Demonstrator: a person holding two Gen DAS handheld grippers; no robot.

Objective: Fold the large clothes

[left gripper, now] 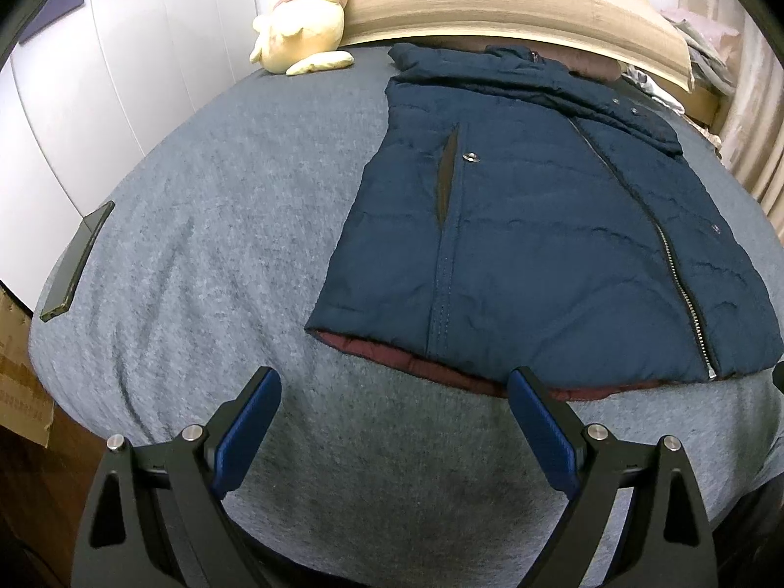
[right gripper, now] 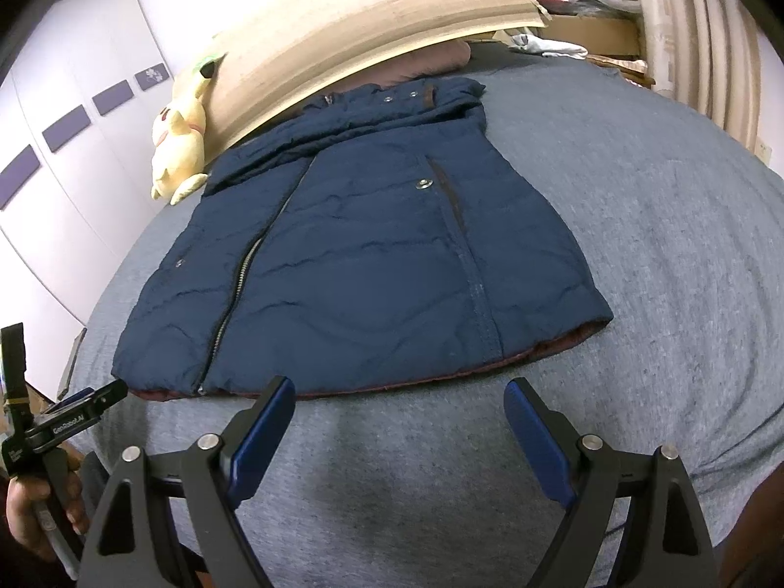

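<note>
- A padded vest [left gripper: 539, 225] lies flat on the bed [left gripper: 206, 225], collar toward the headboard [left gripper: 490, 10], hem toward the grippers.
- A plush toy [left gripper: 304, 14] sits on the bed against the headboard, to the left of the vest's collar.
- A phone [left gripper: 76, 264] lies at the bed's left edge, well apart from the vest.
- The left gripper [left gripper: 394, 409] hovers just before the hem's left part.
- The right gripper [right gripper: 399, 414] hovers before the hem's right part.
</note>
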